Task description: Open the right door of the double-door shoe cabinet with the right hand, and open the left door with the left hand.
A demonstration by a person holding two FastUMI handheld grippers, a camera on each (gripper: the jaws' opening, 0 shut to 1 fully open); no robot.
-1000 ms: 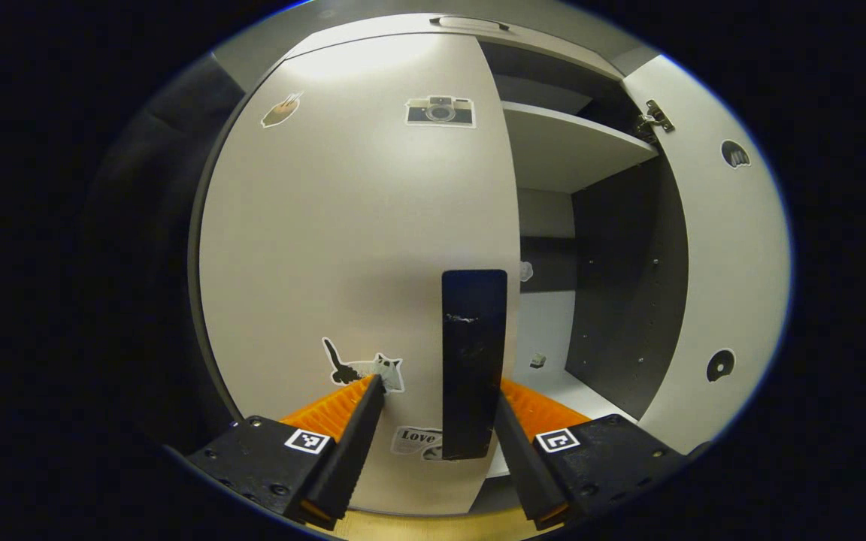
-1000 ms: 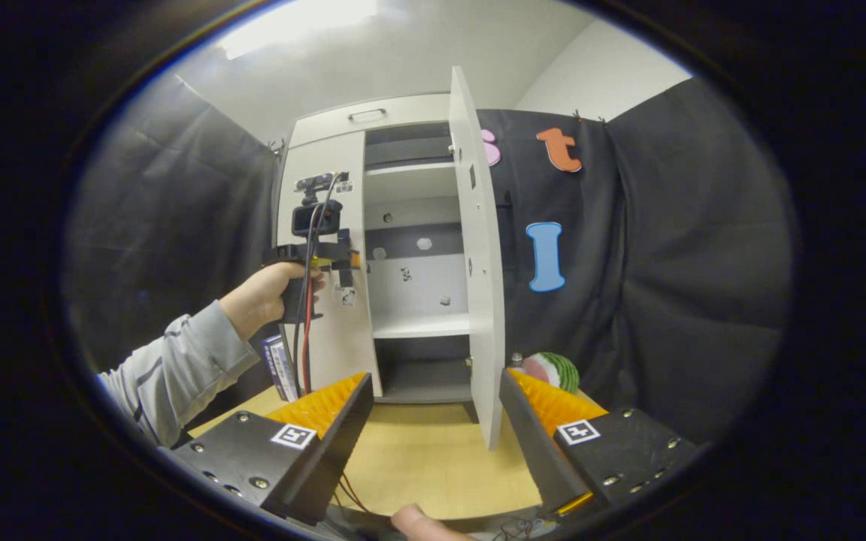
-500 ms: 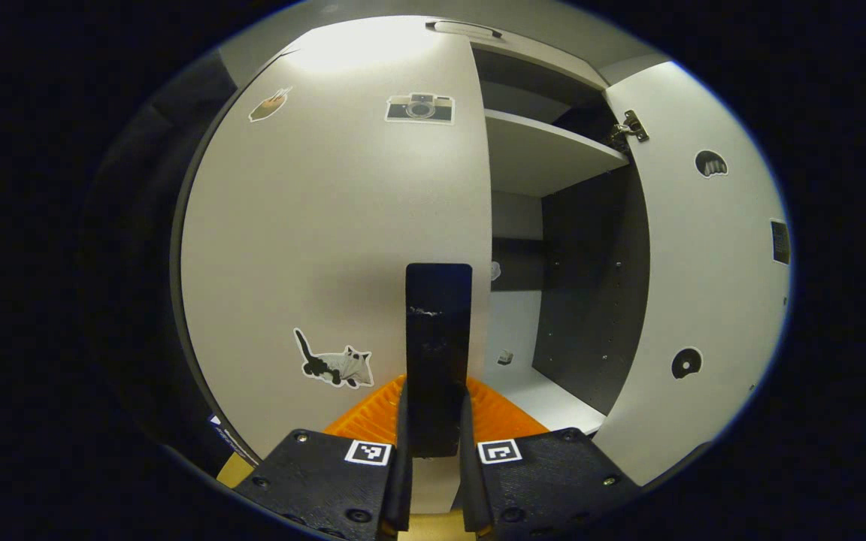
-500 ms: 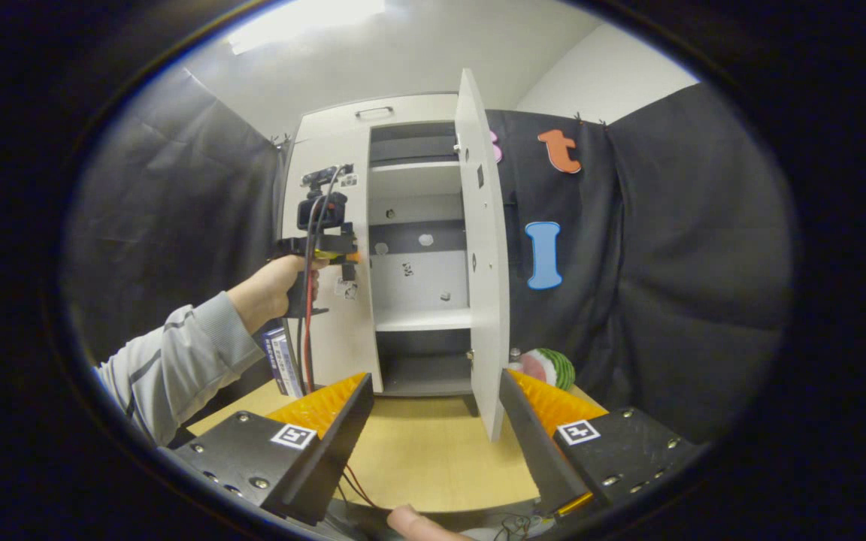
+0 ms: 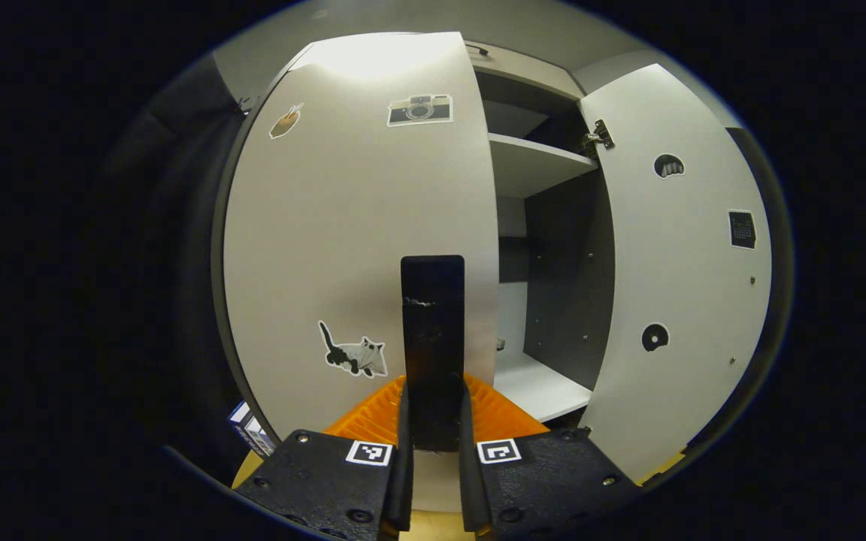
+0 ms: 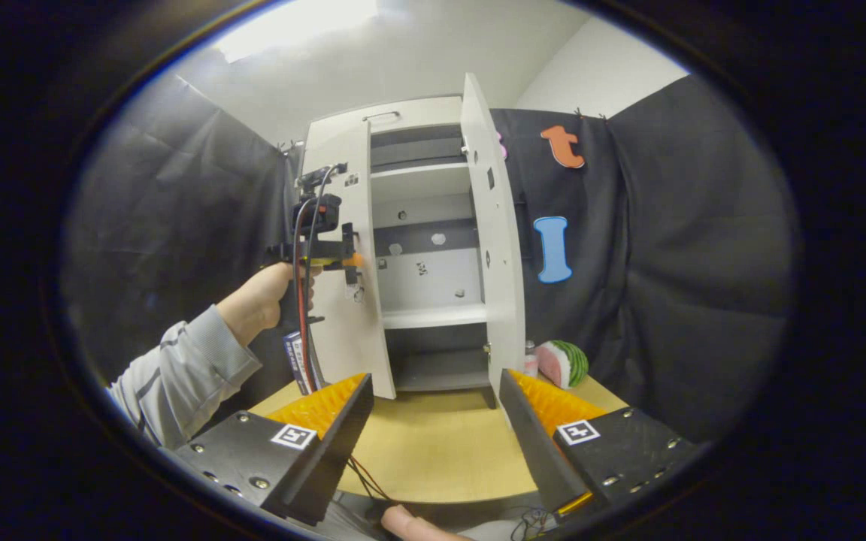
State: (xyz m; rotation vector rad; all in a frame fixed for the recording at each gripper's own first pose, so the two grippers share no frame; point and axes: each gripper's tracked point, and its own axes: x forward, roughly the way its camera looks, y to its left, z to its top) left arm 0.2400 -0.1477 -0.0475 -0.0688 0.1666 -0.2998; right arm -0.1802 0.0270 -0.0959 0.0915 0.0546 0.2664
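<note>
Left claw point(image 5: 433, 481) clamped on left door's handle point(image 5: 433, 338), right claw point(image 6: 433, 428) gaping, empty, right door point(image 6: 497, 248) open.

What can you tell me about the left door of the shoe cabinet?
The left door is a flat pale panel with stickers: a camera, a cat and a small one near its top corner. A tall black handle stands upright along its free edge, clamped by the left gripper. The door stands slightly ajar.
</note>
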